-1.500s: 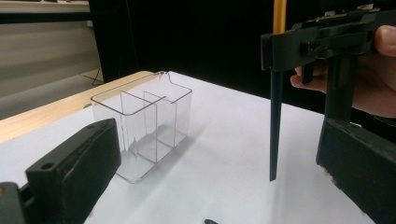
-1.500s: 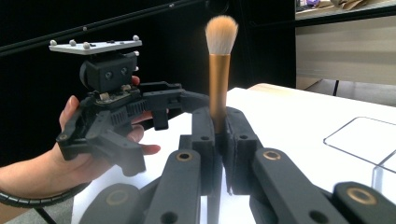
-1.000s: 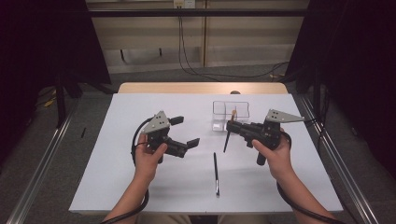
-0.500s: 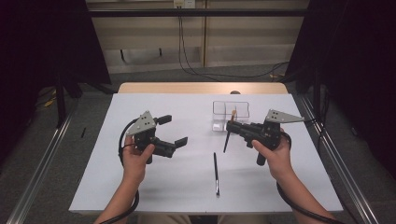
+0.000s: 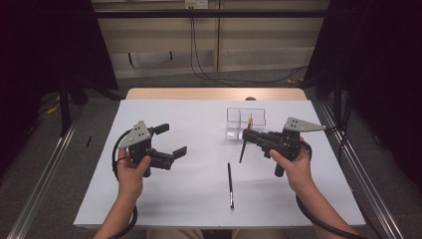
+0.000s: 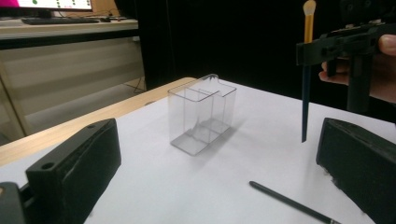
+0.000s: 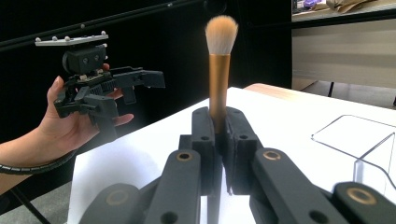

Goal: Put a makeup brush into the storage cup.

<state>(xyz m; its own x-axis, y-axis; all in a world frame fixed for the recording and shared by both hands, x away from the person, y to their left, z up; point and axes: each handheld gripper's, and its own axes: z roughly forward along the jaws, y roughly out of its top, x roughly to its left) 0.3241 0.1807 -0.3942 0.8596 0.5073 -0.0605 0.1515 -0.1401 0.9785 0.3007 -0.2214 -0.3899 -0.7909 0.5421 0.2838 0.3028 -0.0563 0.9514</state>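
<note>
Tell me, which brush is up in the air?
The gold-handled brush with the fluffy tip, pinched upright in the right tool. The thin black brush lies flat on the table.

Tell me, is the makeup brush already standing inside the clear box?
No, the right gripper holds the makeup brush upright above the table, beside the clear box.

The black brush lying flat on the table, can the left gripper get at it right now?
Probably yes. The left gripper is open and holds nothing, and the black brush lies alone on the bare white table. The right gripper, shut on the gold brush, stands off to the side.
</note>
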